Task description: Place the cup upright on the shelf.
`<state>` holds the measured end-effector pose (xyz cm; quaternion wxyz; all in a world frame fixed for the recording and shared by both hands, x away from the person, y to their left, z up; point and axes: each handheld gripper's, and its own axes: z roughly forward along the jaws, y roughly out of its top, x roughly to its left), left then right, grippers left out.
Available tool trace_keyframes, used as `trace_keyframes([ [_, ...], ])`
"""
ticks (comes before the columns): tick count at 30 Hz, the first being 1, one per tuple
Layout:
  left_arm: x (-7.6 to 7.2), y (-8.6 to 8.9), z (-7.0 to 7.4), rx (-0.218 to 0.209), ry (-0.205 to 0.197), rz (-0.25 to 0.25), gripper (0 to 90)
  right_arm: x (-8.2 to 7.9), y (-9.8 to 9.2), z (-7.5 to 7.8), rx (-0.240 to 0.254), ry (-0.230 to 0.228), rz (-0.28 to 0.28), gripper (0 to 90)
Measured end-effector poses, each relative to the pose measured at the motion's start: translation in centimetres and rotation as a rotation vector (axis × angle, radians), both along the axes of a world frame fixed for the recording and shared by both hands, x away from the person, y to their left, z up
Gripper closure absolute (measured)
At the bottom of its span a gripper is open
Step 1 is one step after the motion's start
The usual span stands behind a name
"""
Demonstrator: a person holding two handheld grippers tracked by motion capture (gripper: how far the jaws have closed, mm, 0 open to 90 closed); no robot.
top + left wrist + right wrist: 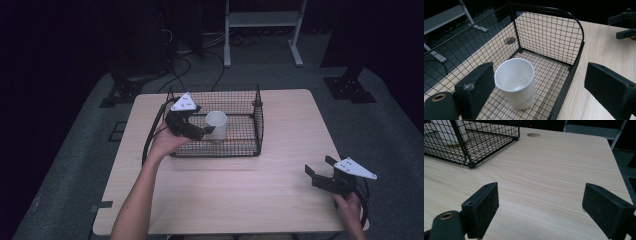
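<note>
A white empty cup [216,125] stands upright inside a black wire basket [259,122] at the back middle of the table. My left gripper [204,132] is held open at the basket's left side, right beside the cup. In the left gripper view the cup [515,82] sits just beside the left jaw, while the right jaw hangs outside the basket wall [574,62]. The left gripper [541,91] holds nothing. My right gripper [320,166] is open over the table's front right corner, far from the basket, and the right gripper [541,207] has only bare wood between its jaws.
The light wooden table [225,195] has a round cable hole [533,135] near its far edge. The basket [469,142] stands to the far left in the right gripper view. Beyond the table are dark floor, cables and a white stand [262,20].
</note>
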<state>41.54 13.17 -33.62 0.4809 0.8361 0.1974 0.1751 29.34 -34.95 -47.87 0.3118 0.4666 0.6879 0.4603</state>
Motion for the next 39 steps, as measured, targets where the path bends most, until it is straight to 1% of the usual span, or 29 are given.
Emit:
trace_keyframes([
  [1,-0.2,0.1,0.1,0.003,0.002,-0.001,8.9,0.0,0.0,0.0,-0.001,0.0,0.001,13.1],
  [2,-0.5,0.2,0.1,-0.002,-0.008,0.001,8.9,0.0,0.0,0.0,-0.002,0.0,0.0,13.0],
  [3,-0.5,0.2,0.1,-0.002,-0.008,0.001,8.9,0.0,0.0,0.0,-0.002,0.0,0.0,13.0],
  [6,-1.2,0.4,0.1,-0.013,-0.022,0.005,8.9,0.0,0.0,0.0,-0.001,0.0,-0.001,13.1],
  [7,-1.7,0.5,0.1,-0.016,-0.032,0.011,8.9,0.0,0.0,0.0,0.0,-0.001,-0.001,13.1],
  [8,-1.7,0.5,0.1,-0.016,-0.032,0.011,8.9,0.0,0.0,0.0,0.0,-0.001,-0.001,13.1],
  [11,-2.6,1.0,-0.1,-0.04,-0.032,0.018,8.7,0.0,0.0,0.0,-0.002,-0.001,0.0,13.0],
  [14,-3.3,1.4,-0.2,-0.055,-0.035,0.023,8.7,0.0,0.0,0.0,-0.001,0.0,-0.001,13.0],
  [15,-3.3,1.4,-0.2,-0.055,-0.035,0.023,8.7,0.0,0.0,0.0,-0.002,-0.001,0.0,13.0],
  [16,-3.9,1.6,-0.3,-0.062,-0.046,0.028,8.7,0.0,0.0,0.0,-0.003,-0.001,-0.001,13.0],
  [18,-4.2,1.8,-0.4,-0.067,-0.047,0.031,8.7,0.0,0.0,0.0,-0.001,0.0,-0.001,13.1],
  [19,-4.7,2.1,-0.8,-0.076,-0.049,0.037,8.7,0.0,0.0,0.0,-0.003,0.0,0.0,13.1],
  [21,-5.3,2.4,-1.1,-0.073,-0.057,0.049,8.7,0.0,0.0,0.0,-0.002,0.0,-0.001,13.1],
  [23,-5.8,2.8,-1.4,-0.078,-0.059,0.054,8.7,0.0,0.1,0.0,-0.003,0.0,0.0,13.1],
  [24,-5.8,2.8,-1.4,-0.078,-0.059,0.054,8.7,0.0,0.1,0.0,-0.003,0.001,-0.001,13.0],
  [26,-6.5,3.2,-1.7,-0.089,-0.057,0.059,8.7,0.0,0.1,0.0,-0.003,0.0,-0.002,13.1],
  [27,-6.5,3.2,-1.7,-0.089,-0.057,0.059,8.7,0.0,0.1,0.0,-0.003,0.0,-0.002,13.0],
  [29,-7.1,3.4,-2.1,-0.097,-0.061,0.062,8.7,0.0,0.0,0.0,-0.002,0.0,-0.002,13.0],
  [30,-7.6,3.6,-2.4,-0.101,-0.053,0.063,8.7,0.0,0.0,0.0,-0.002,0.0,-0.003,13.0],
  [31,-7.6,3.6,-2.4,-0.101,-0.053,0.063,8.7,0.0,0.0,0.0,-0.002,0.0,-0.003,13.0],
  [32,-8.0,3.7,-2.9,-0.103,-0.054,0.069,8.7,0.0,0.1,0.0,-0.004,0.002,-0.002,13.1],
  [33,-8.0,3.7,-2.9,-0.103,-0.054,0.069,8.7,0.0,0.1,0.0,-0.005,0.002,-0.002,13.0],
  [34,-8.5,3.8,-3.3,-0.106,-0.045,0.071,8.7,0.0,0.1,0.0,-0.004,0.001,-0.002,13.0],
  [38,-9.4,4.1,-4.2,-0.114,-0.043,0.08,8.7,0.0,0.1,0.0,-0.004,0.001,-0.001,13.1],
  [39,-9.6,4.2,-4.3,-0.122,-0.045,0.083,8.7,0.0,0.0,0.0,-0.005,0.0,-0.001,13.0],
])
